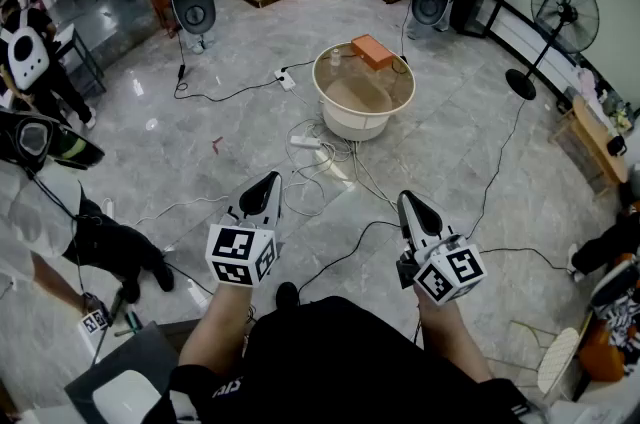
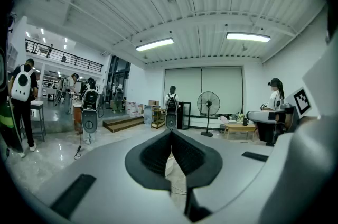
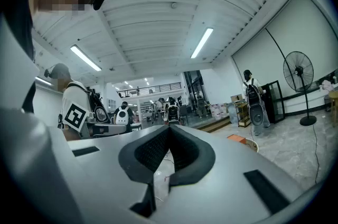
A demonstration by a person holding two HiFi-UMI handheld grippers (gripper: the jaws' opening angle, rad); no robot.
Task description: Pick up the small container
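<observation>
A round cream table [image 1: 330,104] stands far ahead, well apart from both grippers. Near, the left gripper [image 1: 272,178] and right gripper [image 1: 405,197] point toward it, jaws pressed together on nothing. The small container [image 1: 336,55] stands on the table's far left part, seemingly upright.

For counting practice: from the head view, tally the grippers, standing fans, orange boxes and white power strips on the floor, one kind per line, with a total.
Grippers: 2 (left gripper, right gripper)
Standing fans: 1
Orange boxes: 1
White power strips: 2
Total: 6
</observation>
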